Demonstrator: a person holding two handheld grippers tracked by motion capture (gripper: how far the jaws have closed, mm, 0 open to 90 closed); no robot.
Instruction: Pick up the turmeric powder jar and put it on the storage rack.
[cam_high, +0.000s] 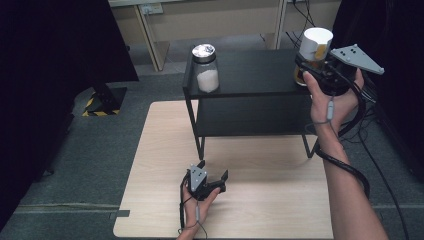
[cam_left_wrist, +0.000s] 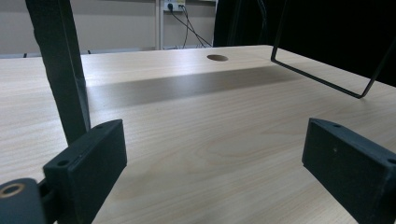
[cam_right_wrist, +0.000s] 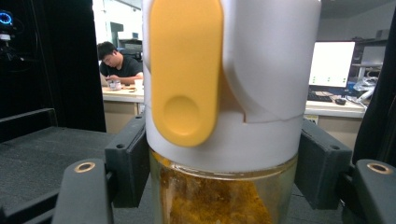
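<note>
Work in hand: moving the spice jar (cam_high: 314, 52), white flip-top lid, orange-brown powder inside, at the far right of the black shelf (cam_high: 250, 75).
Right tongs (cam_high: 306, 70): clamped on the spice jar, jaws pressing both sides just under the lid.
Jar position: at the shelf top's right end; whether it rests there or is lifted I cannot tell.
Left tongs (cam_high: 214, 175): spread wide, gripping nothing, low over the near worktop (cam_high: 160, 165).
Other: glass jar (cam_high: 205, 67) of white grains stands on the shelf's left.
Progress: grasp done; carrying or release remains.
</note>
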